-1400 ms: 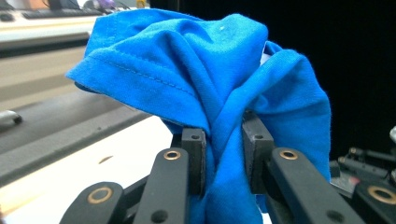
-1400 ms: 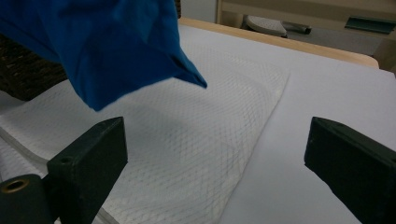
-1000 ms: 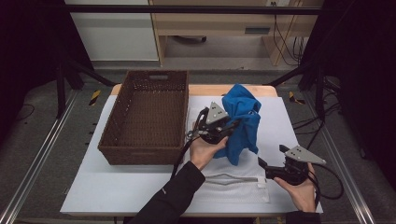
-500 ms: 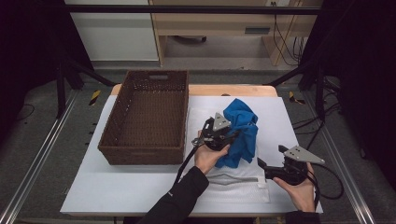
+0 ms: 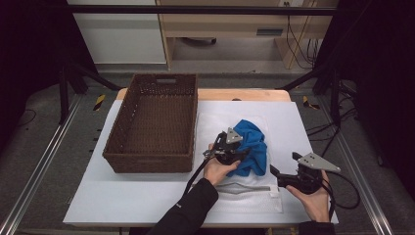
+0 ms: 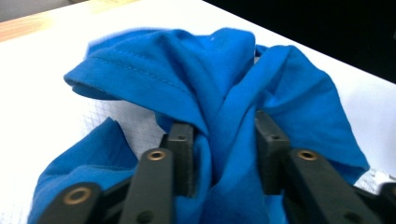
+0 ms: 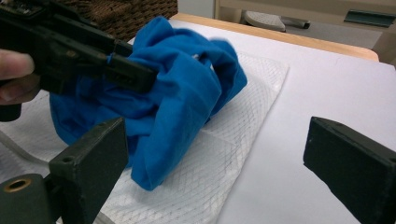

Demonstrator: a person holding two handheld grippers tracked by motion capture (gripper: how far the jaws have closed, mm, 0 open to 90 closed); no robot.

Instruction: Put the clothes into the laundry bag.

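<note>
This looks like a lab set up for recording. A white-topped table (image 5: 147,205) stands on a grey floor between metal rails (image 5: 34,181), with black stand legs (image 5: 66,85) at ten and two o'clock. Loose cables (image 5: 293,39) hang at one o'clock beside a pale wooden bench (image 5: 220,24) at twelve.

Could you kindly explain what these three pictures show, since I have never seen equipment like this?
A person sits at a table and holds a hand-operated two-jaw gripper in each hand. The high view looks down from above; the other two pictures come from cameras riding on each gripper. The left gripper is clamped on a bunched blue cloth, seen close up between its jaws in the left gripper view. The right gripper is open and holds nothing. The cloth lies on a white mesh bag. An empty brown wicker basket stands to the left.
</note>
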